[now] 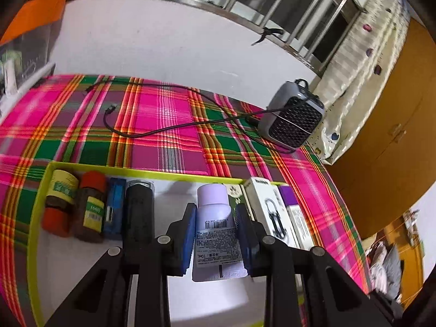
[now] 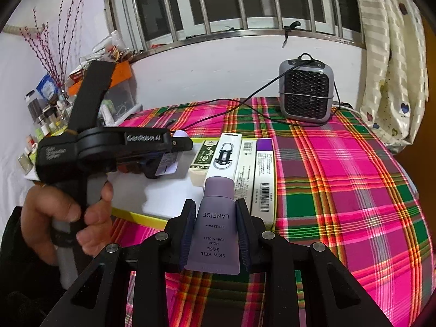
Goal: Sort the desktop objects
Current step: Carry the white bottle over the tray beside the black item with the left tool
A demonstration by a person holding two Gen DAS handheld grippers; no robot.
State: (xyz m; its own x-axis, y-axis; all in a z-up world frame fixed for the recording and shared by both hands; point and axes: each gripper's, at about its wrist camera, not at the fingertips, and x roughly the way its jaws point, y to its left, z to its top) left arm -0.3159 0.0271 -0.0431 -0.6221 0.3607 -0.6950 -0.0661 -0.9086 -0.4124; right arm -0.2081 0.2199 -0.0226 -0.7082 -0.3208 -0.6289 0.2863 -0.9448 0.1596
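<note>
Firmly clamped between the blue pads of the left gripper (image 1: 216,229) is a pale lilac tube (image 1: 215,218) with a white barcode label, held over the white floor of the yellow-rimmed tray (image 1: 141,173). The right gripper (image 2: 216,234) has its jaws pressed on a violet Laneige Skin Veil Base tube (image 2: 216,229), just in front of the tray's near edge.

Inside the tray, left of the lilac tube, lie a black cylinder (image 1: 139,212), a blue stick-shaped item (image 1: 115,207) and two red-capped spice jars (image 1: 73,207) side by side. Right of it stand boxes packed together: a green-printed box (image 2: 204,160), a white carabiner box (image 2: 224,158), a white box with small print (image 2: 246,166) and a purple-topped box (image 2: 264,171).

A person's hand (image 2: 68,212) grips the left gripper's handle beside the tray. The tray sits on a pink, green and orange plaid tablecloth (image 2: 340,177). Beyond the tray a grey grille-fronted desktop heater (image 2: 306,92) stands at the cloth's far edge, its black cable (image 1: 152,133) trailing across the plaid. Behind that come a white wall, a barred window (image 2: 245,2), and a heart-patterned curtain (image 2: 392,68) to the heater's right.
</note>
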